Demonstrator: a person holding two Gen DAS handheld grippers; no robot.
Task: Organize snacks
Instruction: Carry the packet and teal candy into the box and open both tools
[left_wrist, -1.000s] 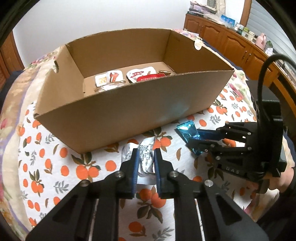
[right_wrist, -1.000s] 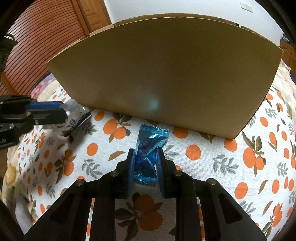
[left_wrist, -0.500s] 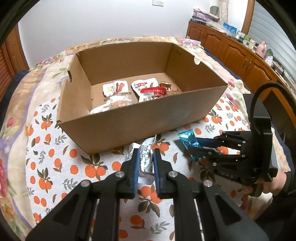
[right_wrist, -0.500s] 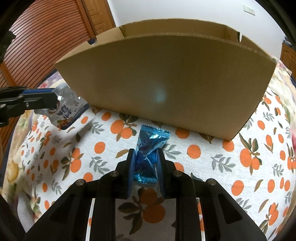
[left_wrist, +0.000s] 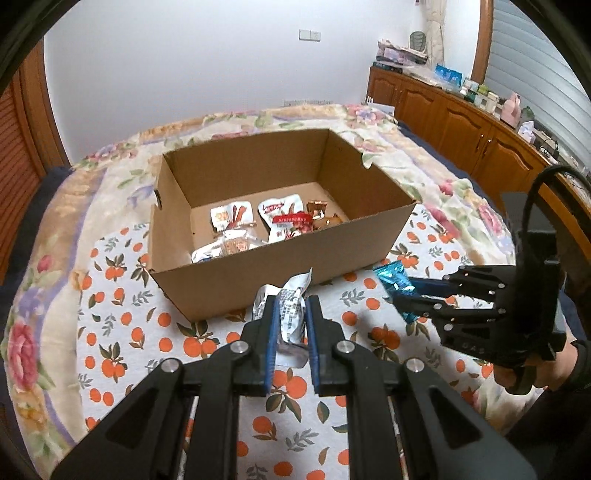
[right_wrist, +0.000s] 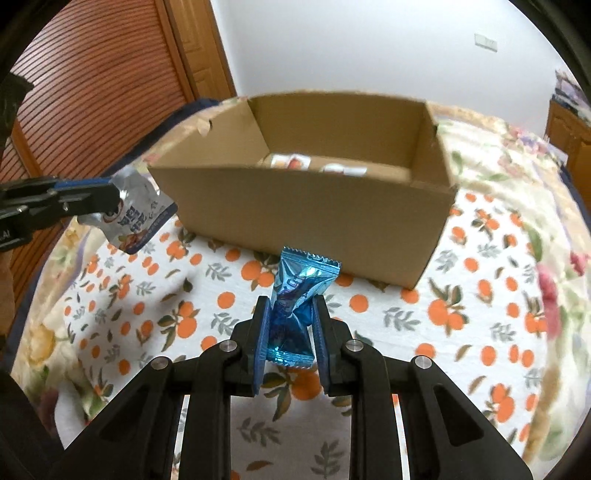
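Above the orange-print cloth, the left gripper clamps a silver packet and the right gripper clamps a blue candy. Both hang clear of the cloth, just before the cardboard box, which contains other snacks.

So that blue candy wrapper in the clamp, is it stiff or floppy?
Probably crinkly yet floppy: the blue candy wrapper is pinched in at the waist by the right hand-held gripper. Likely light. Its glossy foil may be slippery.
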